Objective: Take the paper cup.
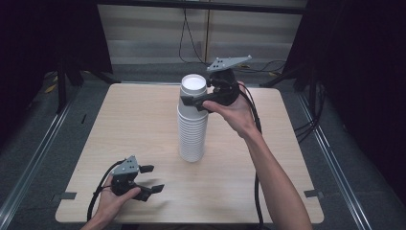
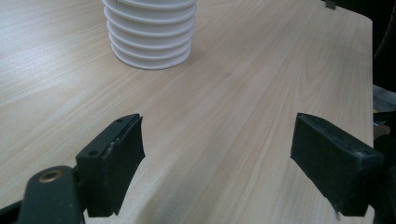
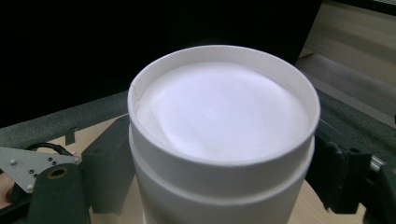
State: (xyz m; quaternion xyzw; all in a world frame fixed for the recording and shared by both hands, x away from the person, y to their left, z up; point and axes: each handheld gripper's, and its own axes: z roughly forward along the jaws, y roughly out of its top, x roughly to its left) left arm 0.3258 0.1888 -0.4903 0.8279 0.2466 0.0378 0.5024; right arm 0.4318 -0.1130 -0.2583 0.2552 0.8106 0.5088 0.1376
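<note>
While standing upright mid-surface (image 1: 143, 120), stack of white cups (image 1: 193, 129) gets seized at its top cup (image 3: 224, 121) by right gripper (image 1: 195, 101), fingers (image 3: 109, 168) straddling the rim, apparently closing; next, probably lifting straight up; right forearm reaching forward, raised; left gripper (image 1: 152, 178) resting low, fingers (image 2: 112, 163) wide apart, gripping nothing.

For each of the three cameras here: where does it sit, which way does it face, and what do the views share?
High view: above the near edge, facing forward and down on the table; forearms, both hands show.
Left gripper view: on the left gripper, low over the wood; open jaws.
Right gripper view: on the right gripper, jaws flanking the top cup.
Shared: the cup stack.
</note>
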